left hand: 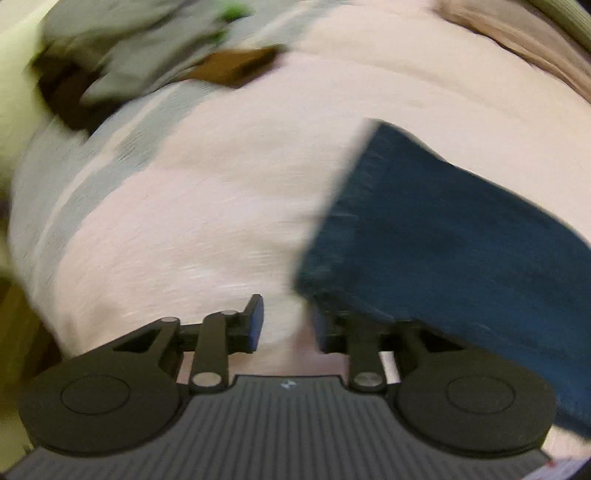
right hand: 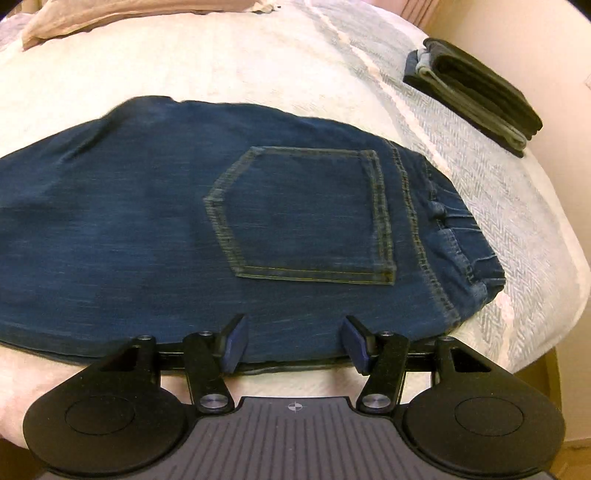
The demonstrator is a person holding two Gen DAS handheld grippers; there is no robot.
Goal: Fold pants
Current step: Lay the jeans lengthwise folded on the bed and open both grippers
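Dark blue jeans (right hand: 147, 221) lie flat on the bed, back pocket (right hand: 306, 214) up, waistband (right hand: 461, 236) to the right and the leg running off left. My right gripper (right hand: 293, 343) is open over their near edge, pads wide apart and pressing on nothing. The left wrist view is motion-blurred. In it the end of a jeans leg (left hand: 443, 240) drapes over the right finger of my left gripper (left hand: 288, 328) and hides it. The left fingertip (left hand: 255, 325) stands clear of the denim. Bedspread shows through the narrow gap between the jaws.
A white and pale-grey bedspread (right hand: 258, 66) covers the bed. A folded dark stack (right hand: 476, 96) sits near its far right edge, by the wall. Tan fabric (right hand: 110, 18) lies at the head. A blurred grey heap of clothes (left hand: 129, 55) lies at the upper left of the left view.
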